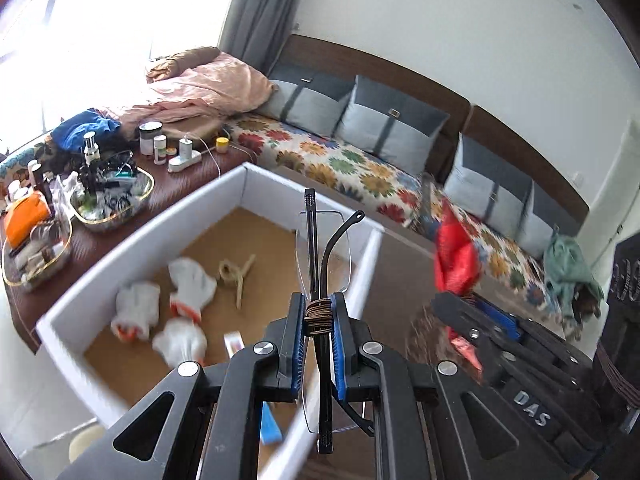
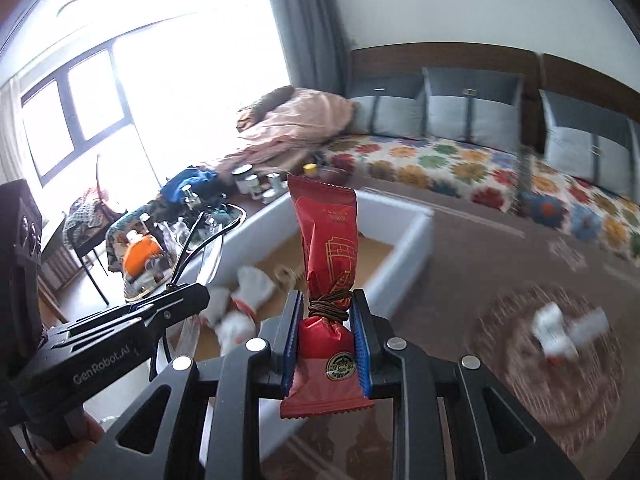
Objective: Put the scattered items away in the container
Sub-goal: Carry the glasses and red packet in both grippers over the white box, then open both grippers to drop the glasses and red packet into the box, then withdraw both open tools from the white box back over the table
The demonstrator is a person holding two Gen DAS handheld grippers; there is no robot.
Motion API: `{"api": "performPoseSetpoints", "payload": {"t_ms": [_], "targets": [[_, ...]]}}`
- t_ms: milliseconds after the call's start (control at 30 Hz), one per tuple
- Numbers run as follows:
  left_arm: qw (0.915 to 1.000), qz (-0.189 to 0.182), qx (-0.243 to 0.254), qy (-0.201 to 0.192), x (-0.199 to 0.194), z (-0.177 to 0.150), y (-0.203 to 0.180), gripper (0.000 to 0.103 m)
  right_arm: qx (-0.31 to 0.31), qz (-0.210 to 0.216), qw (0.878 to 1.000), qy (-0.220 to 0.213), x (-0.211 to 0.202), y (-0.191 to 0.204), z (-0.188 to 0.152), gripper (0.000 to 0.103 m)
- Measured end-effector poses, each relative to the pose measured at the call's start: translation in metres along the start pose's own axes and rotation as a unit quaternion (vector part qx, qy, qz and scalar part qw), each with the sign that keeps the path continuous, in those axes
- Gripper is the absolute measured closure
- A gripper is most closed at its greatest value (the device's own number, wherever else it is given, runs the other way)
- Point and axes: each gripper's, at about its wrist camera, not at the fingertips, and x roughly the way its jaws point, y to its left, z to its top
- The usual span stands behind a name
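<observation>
right wrist alone shows stray glove [image 2: 568, 330]

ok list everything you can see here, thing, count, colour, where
box: 1, white walls, brown floor, on the table
gloves: white bundles with orange cuffs, at least 3, inside the box
cord: 1, tan, inside the box
glasses: 1, clear lenses, black arms, in the left gripper
snack packet: 1, red, in the right gripper
white item: 1, blurred, on the table right of the box
trays: 2, gold-rimmed, full of bottles, left of the box
cushions: several, grey-blue, on the floral sofa
left gripper: black, blue pads, shut
right gripper: black, blue pads, shut
</observation>
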Motion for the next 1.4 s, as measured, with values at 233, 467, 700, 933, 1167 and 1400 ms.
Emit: {"api": "performPoseSetpoints", "payload": {"t_ms": [233,467,700,933,1167,1400], "targets": [[0.9994,-0.005,-0.023,0.027,0.083,0.04,0.011,0.091,0.002,0.017,0.999,0.051,0.109,-0.018,0.058,0.079],[0.9924,0.002,-0.05,0.112,0.185,0.034,0.023,0.091,0.006,0.013,0.989,0.144,0.229,-0.055,0.065,0.078],[0.98,0.018,-0.066,0.187,0.226,0.013,0.033,0.02,0.011,0.008,0.977,0.215,0.286,-0.076,0.043,0.051],[0.9819,0.034,-0.062,0.176,0.213,0.012,0.028,0.02,-0.005,0.012,0.98,0.197,0.275,-0.068,0.04,0.041],[0.9864,0.048,-0.031,0.154,0.179,0.011,0.005,0.02,0.031,0.041,0.987,0.155,0.209,-0.062,0.036,0.041],[0.9901,0.037,0.043,0.129,0.107,-0.024,-0.062,0.02,0.088,0.052,0.989,0.11,0.115,-0.083,0.008,0.041]]}}
